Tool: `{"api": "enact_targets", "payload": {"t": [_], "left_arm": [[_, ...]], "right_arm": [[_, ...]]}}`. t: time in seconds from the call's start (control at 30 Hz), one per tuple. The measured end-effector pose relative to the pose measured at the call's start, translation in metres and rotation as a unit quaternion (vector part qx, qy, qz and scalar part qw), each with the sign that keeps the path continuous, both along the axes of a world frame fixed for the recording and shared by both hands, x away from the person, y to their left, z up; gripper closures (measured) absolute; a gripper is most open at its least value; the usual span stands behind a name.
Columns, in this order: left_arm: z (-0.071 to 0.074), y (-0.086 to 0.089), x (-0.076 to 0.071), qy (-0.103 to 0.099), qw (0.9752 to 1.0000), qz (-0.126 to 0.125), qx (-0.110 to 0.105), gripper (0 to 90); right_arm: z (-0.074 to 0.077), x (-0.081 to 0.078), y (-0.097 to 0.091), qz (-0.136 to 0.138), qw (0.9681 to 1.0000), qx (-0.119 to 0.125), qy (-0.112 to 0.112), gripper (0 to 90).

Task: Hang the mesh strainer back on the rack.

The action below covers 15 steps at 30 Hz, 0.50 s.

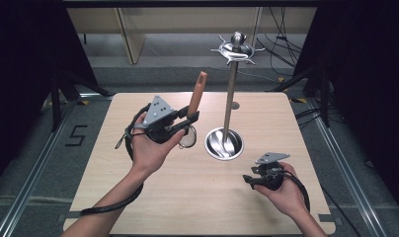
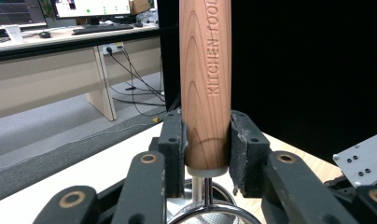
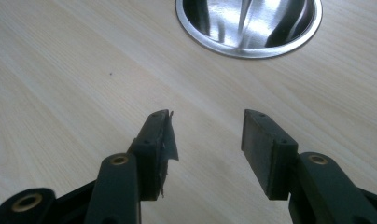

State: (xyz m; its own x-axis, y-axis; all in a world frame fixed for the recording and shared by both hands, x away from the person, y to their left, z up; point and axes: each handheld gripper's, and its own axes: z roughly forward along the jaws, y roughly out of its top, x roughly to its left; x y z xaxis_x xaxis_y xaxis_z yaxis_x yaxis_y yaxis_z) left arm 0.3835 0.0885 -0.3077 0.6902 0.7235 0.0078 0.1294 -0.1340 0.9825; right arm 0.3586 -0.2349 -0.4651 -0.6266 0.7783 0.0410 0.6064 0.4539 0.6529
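Dark curtains flank a light wooden table (image 1: pixel 197 197) that stands on a grey floor, with pale desks and loose cables behind it.

At the left of the high view, the left gripper (image 1: pixel 183 123) is raised off the tabletop in the person's left hand (image 1: pixel 150 150), with a black cable trailing down past the forearm. Its jaws are clamped on a wooden handle (image 1: pixel 197 95) that stands nearly upright, leaning slightly to the right, its top well above the jaws. The left gripper view shows both pads pressed against the lower end of that handle (image 2: pixel 206 79), which bears the engraved words "KITCHEN TOOL"; a metal neck and a round wire rim, seemingly a small strainer (image 2: pixel 207 214), hang just below the jaws. In the high view that rim (image 1: pixel 187 138) sits just under the gripper, above the table.

Near the table's middle stands a steel utensil stand (image 1: pixel 230 94): a round dished base (image 1: pixel 224 143), a slim upright pole and a ring of hooks (image 1: pixel 237 51) at the top.

Further right, the right gripper (image 1: pixel 249 179) rests low near the table in the right hand (image 1: pixel 285 193). In the right gripper view its jaws (image 3: pixel 206 135) stand apart with nothing between them, pointing toward the stand's shiny base (image 3: pixel 248 25).
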Motion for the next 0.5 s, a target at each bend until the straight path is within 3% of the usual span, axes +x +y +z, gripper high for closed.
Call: {"api": "enact_targets", "payload": {"t": [0.13,0.2,0.3,0.43,0.47,0.5], "left_arm": [[0.001,-0.003,0.001,0.0,1.0,-0.002,-0.002,68.2],[0.002,-0.005,0.001,0.007,1.0,-0.003,-0.005,68.2],[0.003,-0.008,0.001,0.007,0.9999,-0.005,-0.006,68.2],[0.005,-0.012,0.002,0.005,0.9999,-0.008,-0.003,68.2],[0.005,-0.013,0.003,0.005,0.9999,-0.009,-0.003,68.2],[0.005,-0.014,0.003,0.005,0.9999,-0.01,-0.002,68.2]], "right_arm": [[0.0,0.0,0.0,0.001,1.0,0.001,-0.001,52.4],[0.0,0.001,-0.001,0.007,0.9999,-0.001,-0.013,52.0],[0.001,0.0,-0.001,0.005,1.0,-0.005,0.001,51.9],[-0.003,0.001,0.001,-0.002,0.9997,0.012,-0.021,51.9],[0.0,0.001,0.0,0.004,1.0,-0.001,-0.005,51.8],[0.0,0.001,0.0,0.003,1.0,0.001,-0.007,51.8]]}}
